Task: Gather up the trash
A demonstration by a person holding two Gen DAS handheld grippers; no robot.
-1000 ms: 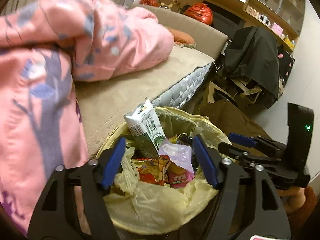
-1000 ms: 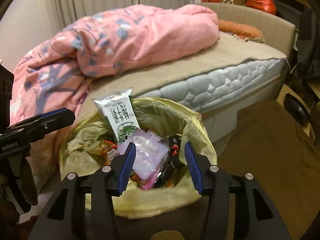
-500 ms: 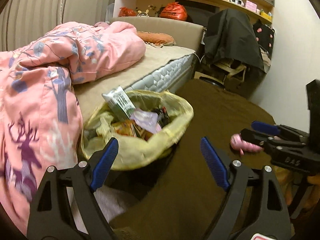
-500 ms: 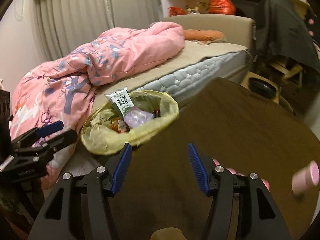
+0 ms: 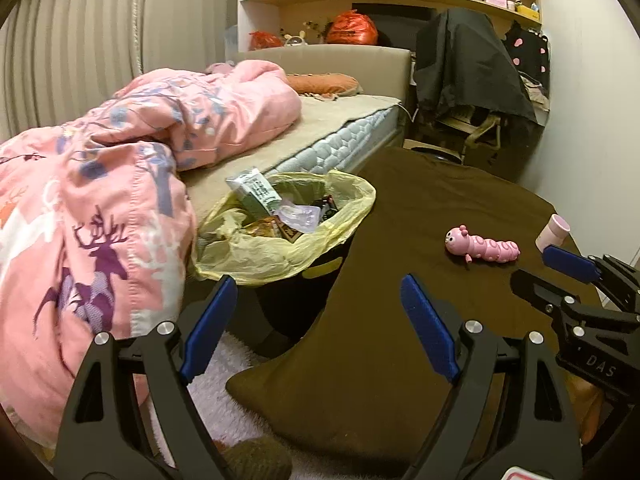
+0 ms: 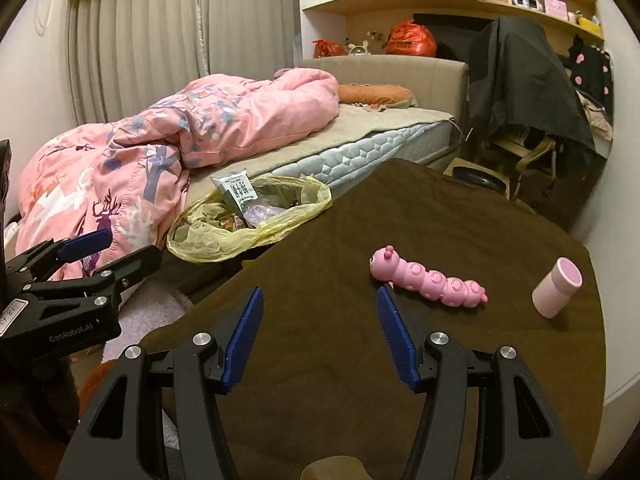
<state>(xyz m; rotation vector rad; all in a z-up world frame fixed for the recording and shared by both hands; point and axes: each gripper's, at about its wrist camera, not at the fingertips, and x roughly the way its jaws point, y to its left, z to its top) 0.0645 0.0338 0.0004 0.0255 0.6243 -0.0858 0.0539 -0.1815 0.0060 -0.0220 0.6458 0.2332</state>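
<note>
A trash bin lined with a yellow bag (image 5: 280,248) stands between the bed and the table; it also shows in the right wrist view (image 6: 224,240). It holds a white-green carton (image 5: 254,192), a clear plastic wrapper (image 5: 298,216) and snack packets. My left gripper (image 5: 316,320) is open and empty, back from the bin over the table's left edge. My right gripper (image 6: 320,324) is open and empty above the brown tablecloth (image 6: 400,240).
A pink caterpillar toy (image 6: 428,280) and a pink cup (image 6: 558,286) lie on the brown-clothed table. A bed with a pink quilt (image 5: 120,184) is on the left. A chair draped in black cloth (image 5: 468,64) stands at the back. A fluffy white rug (image 5: 236,364) lies below.
Both grippers have pulled back and up from over the bin to above the table. The toy and cup have come into view. Both grippers stay open and empty.
</note>
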